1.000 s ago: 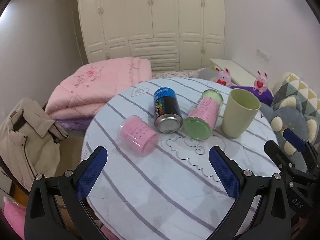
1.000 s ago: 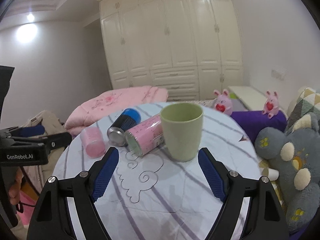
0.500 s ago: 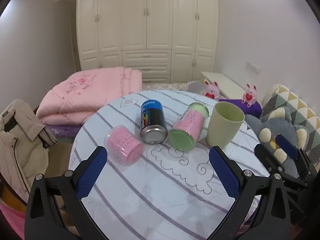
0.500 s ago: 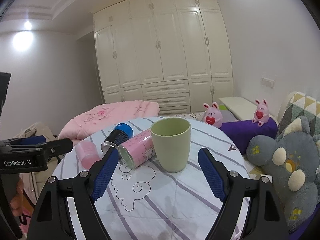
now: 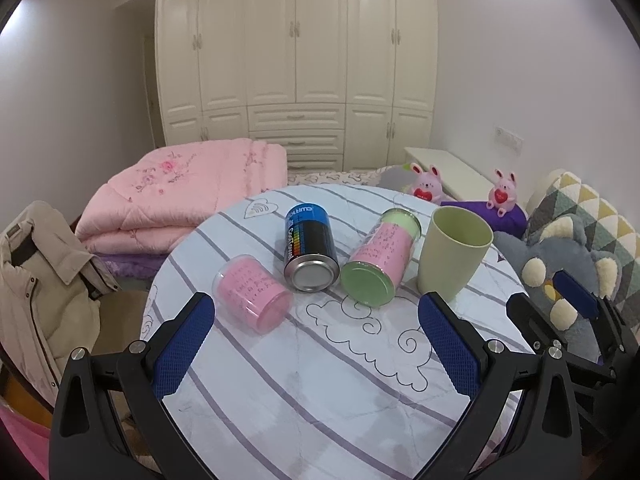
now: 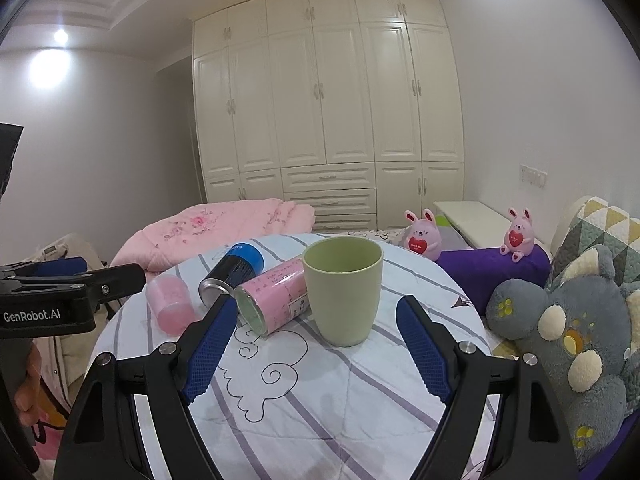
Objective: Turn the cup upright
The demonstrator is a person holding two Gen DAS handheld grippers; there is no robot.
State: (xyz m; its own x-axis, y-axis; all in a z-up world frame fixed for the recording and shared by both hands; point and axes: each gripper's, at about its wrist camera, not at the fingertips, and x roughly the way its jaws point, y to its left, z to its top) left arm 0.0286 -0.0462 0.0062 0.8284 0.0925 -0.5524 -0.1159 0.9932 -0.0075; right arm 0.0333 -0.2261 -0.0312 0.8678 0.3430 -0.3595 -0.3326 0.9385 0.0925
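A pale green cup [image 5: 454, 254] stands upright, mouth up, on the round table [image 5: 320, 380] at its right side; it also shows in the right wrist view [image 6: 344, 290]. My left gripper [image 5: 316, 340] is open and empty, back from the objects above the table's near part. My right gripper [image 6: 316, 344] is open and empty, a short way in front of the cup, its fingers wider than the cup. The right gripper also shows at the right edge of the left wrist view [image 5: 560, 308].
Lying on the table left of the cup: a pink canister with a green lid [image 5: 378, 262], a blue and black can [image 5: 308, 246] and a small pink jar [image 5: 252, 294]. A grey plush [image 6: 568, 336] sits right of the table. A pink quilt [image 5: 188, 192] and a coat [image 5: 36, 280] lie to the left.
Both grippers have drawn back and risen from the table, so the objects look smaller and farther. The cup stands as before. Both stay open.
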